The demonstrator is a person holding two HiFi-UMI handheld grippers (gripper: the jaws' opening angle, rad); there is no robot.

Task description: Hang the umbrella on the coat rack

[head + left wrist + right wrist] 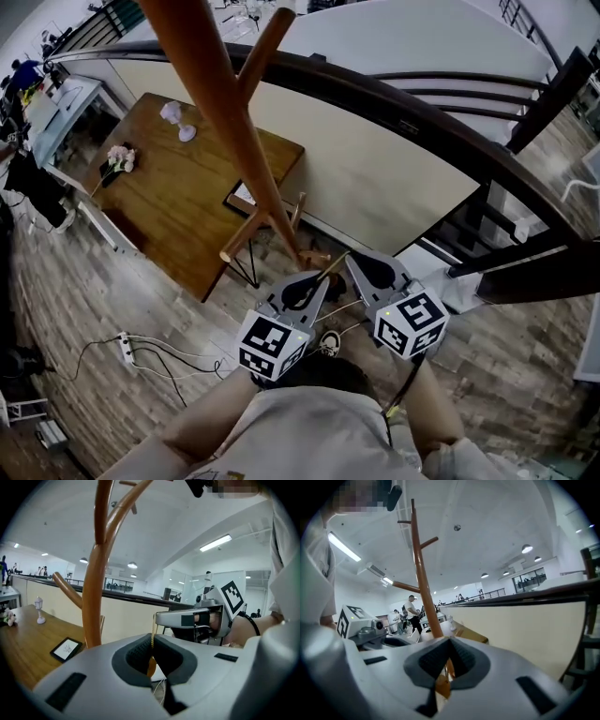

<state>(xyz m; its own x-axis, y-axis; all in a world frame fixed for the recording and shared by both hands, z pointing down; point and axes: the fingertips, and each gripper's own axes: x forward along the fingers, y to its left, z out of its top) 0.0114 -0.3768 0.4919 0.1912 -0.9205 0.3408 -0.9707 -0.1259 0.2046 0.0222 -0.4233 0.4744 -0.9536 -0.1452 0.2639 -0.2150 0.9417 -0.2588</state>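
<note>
The rack (220, 112) is cut off at the head view's 12 o'clock. Only a thin cord (153, 625) shows, nipped in the left hand-held gripper (151, 644); whatever hangs from it is hidden. The tan bit (442, 686) nipped in the right hand-held gripper (449, 657) shows too little to name.

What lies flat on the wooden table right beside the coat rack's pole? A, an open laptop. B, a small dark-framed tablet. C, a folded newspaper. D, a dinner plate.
B: the left gripper view shows a small dark-framed tablet lying flat on the wooden table, just beside the pole of the coat rack.
</note>
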